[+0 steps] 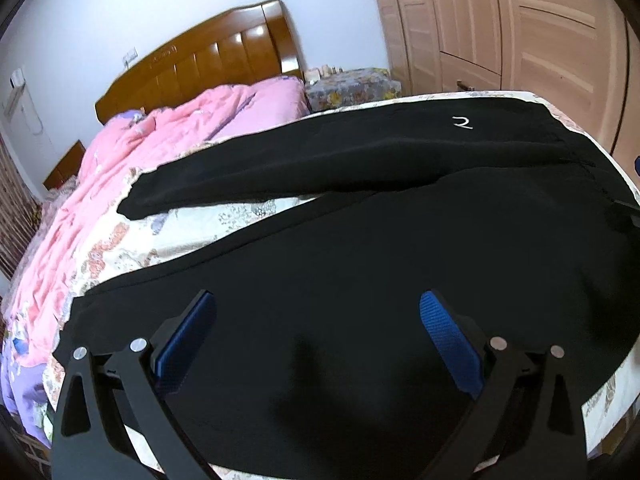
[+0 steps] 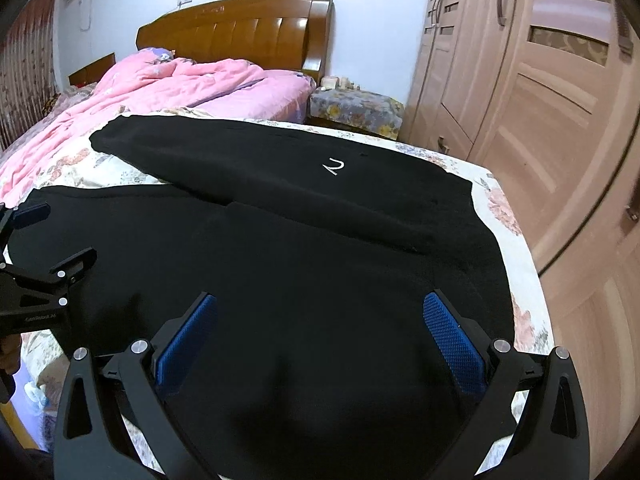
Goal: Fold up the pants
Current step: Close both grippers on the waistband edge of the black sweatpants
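Note:
Black pants (image 1: pixel 360 264) lie spread flat on the floral bed cover, legs pointing left and split apart, waist to the right; a small white logo (image 1: pixel 462 122) marks the far leg. They also fill the right wrist view (image 2: pixel 304 240). My left gripper (image 1: pixel 318 300) is open and empty, hovering over the near leg. My right gripper (image 2: pixel 320 304) is open and empty, over the near part of the pants by the waist. The left gripper also shows at the left edge of the right wrist view (image 2: pixel 44 240).
A floral bed cover (image 1: pixel 168 240) lies under the pants. A pink quilt (image 2: pixel 172 84) is bunched at the far side by the wooden headboard (image 2: pixel 240 28). A covered nightstand (image 2: pixel 356 108) and a wooden wardrobe (image 2: pixel 520 100) stand to the right of the bed.

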The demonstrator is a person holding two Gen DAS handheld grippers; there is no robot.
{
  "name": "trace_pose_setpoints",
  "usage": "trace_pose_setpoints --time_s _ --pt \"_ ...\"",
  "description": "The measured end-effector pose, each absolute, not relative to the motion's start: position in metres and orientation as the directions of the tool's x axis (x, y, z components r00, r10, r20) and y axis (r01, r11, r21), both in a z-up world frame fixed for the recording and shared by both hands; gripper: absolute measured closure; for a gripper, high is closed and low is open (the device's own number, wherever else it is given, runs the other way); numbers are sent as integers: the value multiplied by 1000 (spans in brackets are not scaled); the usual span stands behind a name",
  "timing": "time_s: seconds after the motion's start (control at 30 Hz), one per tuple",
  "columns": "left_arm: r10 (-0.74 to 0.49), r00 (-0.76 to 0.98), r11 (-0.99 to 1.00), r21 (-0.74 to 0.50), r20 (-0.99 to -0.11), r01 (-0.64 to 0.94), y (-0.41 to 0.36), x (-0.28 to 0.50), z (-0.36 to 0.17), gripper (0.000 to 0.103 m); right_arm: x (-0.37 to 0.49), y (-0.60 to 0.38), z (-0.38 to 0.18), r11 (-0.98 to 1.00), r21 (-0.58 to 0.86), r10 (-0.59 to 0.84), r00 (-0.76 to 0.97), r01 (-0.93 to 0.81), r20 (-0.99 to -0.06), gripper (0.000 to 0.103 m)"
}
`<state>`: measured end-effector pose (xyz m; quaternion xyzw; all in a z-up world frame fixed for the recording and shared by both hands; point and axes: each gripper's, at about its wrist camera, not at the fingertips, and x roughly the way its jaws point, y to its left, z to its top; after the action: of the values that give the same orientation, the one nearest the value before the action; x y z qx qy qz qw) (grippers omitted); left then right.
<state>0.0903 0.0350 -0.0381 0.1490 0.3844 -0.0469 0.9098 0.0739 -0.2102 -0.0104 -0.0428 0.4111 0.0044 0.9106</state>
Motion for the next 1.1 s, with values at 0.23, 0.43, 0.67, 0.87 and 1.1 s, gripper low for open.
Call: trace_pose_setpoints --time_s 0.23,0.43,0.67,0.87,1.1 --pt "-8 685 955 198 -729 222 39 114 -40 1 108 -220 -9 995 22 80 646 -98 -759 4" --pt "-77 697 958 140 -713 249 45 154 -22 1 167 -248 -9 986 61 141 595 -153 -791 4" --pt "-165 654 943 76 -739 323 32 246 -7 1 259 -293 -31 978 87 182 562 -192 -807 4" --pt "-196 613 906 99 -766 412 4 318 -17 1 341 -328 -64 975 52 156 500 -216 -852 4" --pt "-361 452 785 -4 -816 619 -20 385 -33 1 391 -344 -87 932 96 250 426 -350 -870 4"
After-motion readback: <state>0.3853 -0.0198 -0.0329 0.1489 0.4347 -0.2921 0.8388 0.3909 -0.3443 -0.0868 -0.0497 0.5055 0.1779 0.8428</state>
